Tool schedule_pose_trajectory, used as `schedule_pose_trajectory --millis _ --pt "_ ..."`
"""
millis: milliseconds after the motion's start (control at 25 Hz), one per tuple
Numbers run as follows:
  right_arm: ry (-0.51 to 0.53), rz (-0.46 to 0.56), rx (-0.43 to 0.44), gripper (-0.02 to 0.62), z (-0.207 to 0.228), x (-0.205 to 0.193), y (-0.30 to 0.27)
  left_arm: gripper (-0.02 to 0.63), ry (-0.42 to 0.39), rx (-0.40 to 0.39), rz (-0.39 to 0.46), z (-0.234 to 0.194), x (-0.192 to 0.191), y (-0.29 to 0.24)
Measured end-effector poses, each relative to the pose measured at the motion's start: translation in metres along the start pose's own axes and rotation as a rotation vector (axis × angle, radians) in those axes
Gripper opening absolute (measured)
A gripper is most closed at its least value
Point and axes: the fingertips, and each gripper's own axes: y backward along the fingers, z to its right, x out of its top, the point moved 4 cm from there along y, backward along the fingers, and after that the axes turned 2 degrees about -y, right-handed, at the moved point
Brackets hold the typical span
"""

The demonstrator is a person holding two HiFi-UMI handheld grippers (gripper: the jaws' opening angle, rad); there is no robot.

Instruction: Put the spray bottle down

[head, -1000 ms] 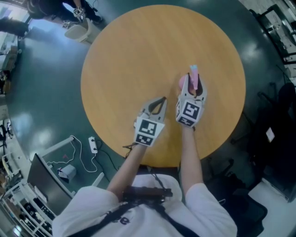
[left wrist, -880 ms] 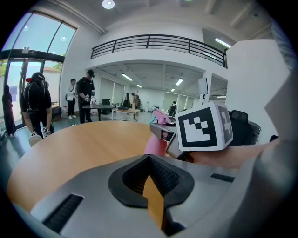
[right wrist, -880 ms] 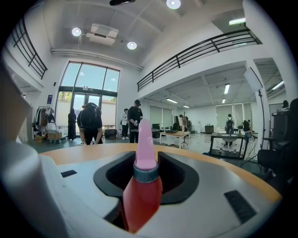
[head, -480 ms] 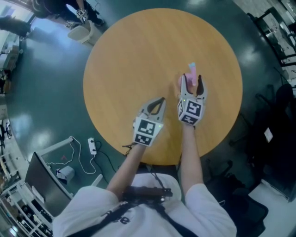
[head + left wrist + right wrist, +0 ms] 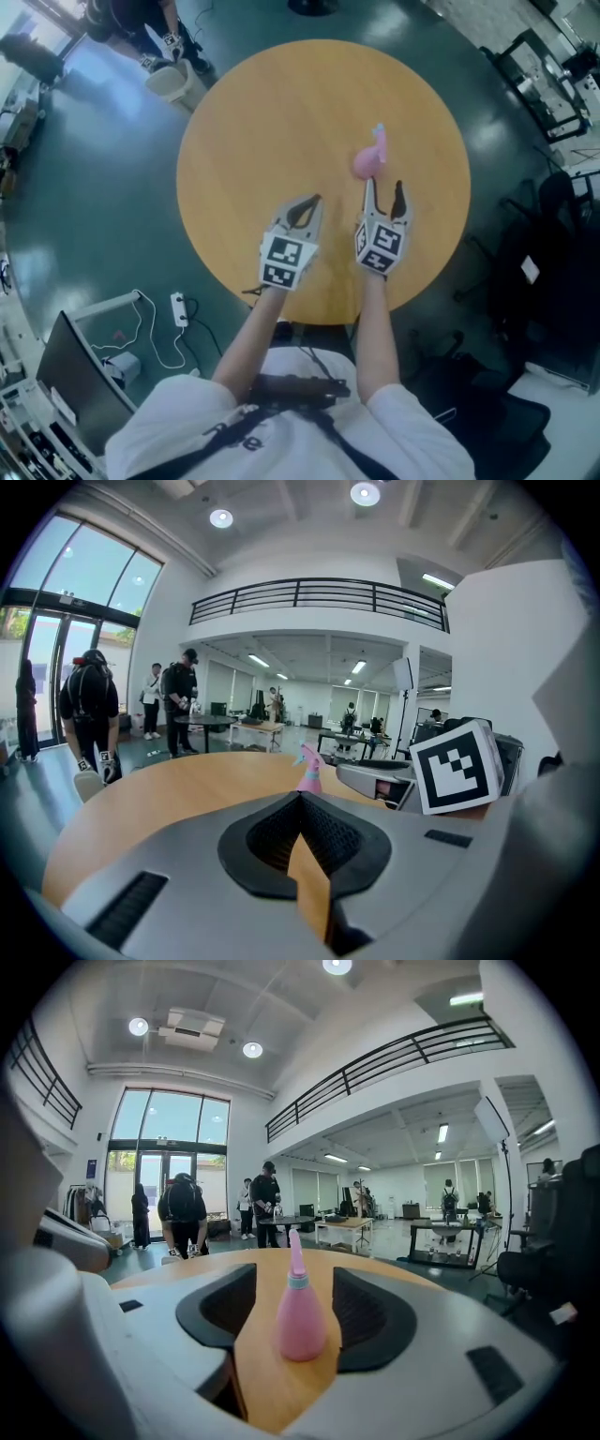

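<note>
A pink spray bottle [image 5: 367, 161] stands upright on the round wooden table [image 5: 262, 122], free of both grippers. My right gripper [image 5: 383, 187] is open just behind it, fingertips a little short of the bottle and nothing pressed between them. In the right gripper view the bottle [image 5: 300, 1321] shows straight ahead between the spread jaws of the right gripper [image 5: 295, 1274]. My left gripper [image 5: 312, 200] hovers to the left over the table's near part, shut and empty. In the left gripper view the left gripper [image 5: 300, 795] has its tips together, with the bottle [image 5: 309, 771] ahead to the right.
The table's near edge lies just under my wrists. On the dark floor are a pale bucket [image 5: 174, 82] at the far left, a power strip [image 5: 178, 305] with cables at the near left, and chairs [image 5: 562, 216] at the right. Several people stand by a far table [image 5: 272, 1221].
The right gripper's jaws have spread off the bottle and drawn back toward me. The bottle now stands alone on the table. The left gripper shifted slightly.
</note>
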Motion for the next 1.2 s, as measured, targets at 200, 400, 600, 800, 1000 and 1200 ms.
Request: schedule_pose_trajectory --millis 200,400,600,800,1000,1200 --pt "-0.006 0.027 0.018 0.222 -0.022 0.006 0.043 0.012 -0.022 -0.015 0.049 0.002 0.013 0.026" --pt "0.002 0.073 0.051 0.127 -0.049 0.024 0.105 0.012 -0.045 -0.042 0.108 0.022 0.029 0.065" --pt "0.005 0.11 0.085 0.055 -0.075 0.049 0.147 0.012 -0.071 -0.066 0.173 0.033 0.05 0.093" --pt "-0.011 0.18 0.121 0.023 -0.097 0.092 0.179 0.012 -0.081 -0.066 0.248 0.041 0.074 0.119" --pt "-0.01 0.187 0.112 0.02 -0.112 0.118 0.208 0.012 -0.094 -0.051 0.321 0.042 0.094 0.148" --pt "-0.008 0.18 0.097 0.02 -0.125 0.122 0.225 0.012 -0.107 -0.048 0.374 0.043 0.111 0.175"
